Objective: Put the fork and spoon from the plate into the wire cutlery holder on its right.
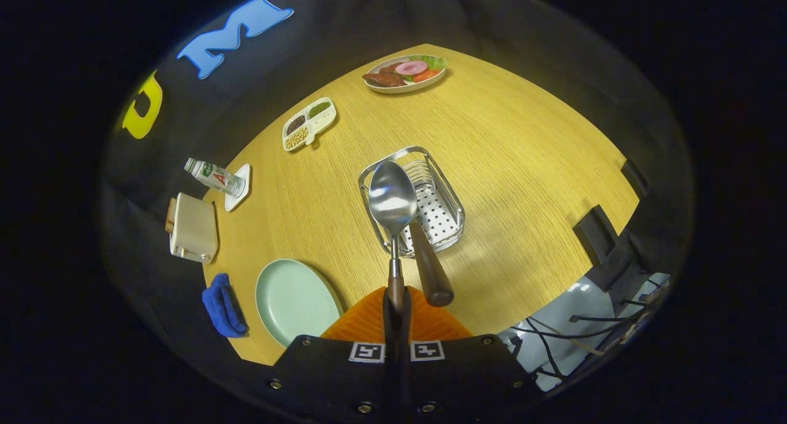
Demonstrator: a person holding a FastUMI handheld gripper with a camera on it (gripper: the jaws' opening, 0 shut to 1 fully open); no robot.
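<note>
My gripper (396, 307) is shut on the brown wooden handle of a steel spoon (391, 196). The spoon points away from the fingers, its shiny bowl hanging over the near-left part of the wire cutlery holder (452, 204). A second wooden handle, the fork's (430, 267), leans out of the holder's near side, just right of the spoon's stem; its tines are hidden inside the holder. The pale green plate (295, 301) lies left of my fingers with nothing on it.
A blue cloth (222, 307) lies left of the plate. A toaster (192, 227), a tipped bottle (213, 176) on a white coaster, a divided dish (308, 123) and a plate of food (406, 74) ring the far side. The table's right edge carries black brackets (593, 227).
</note>
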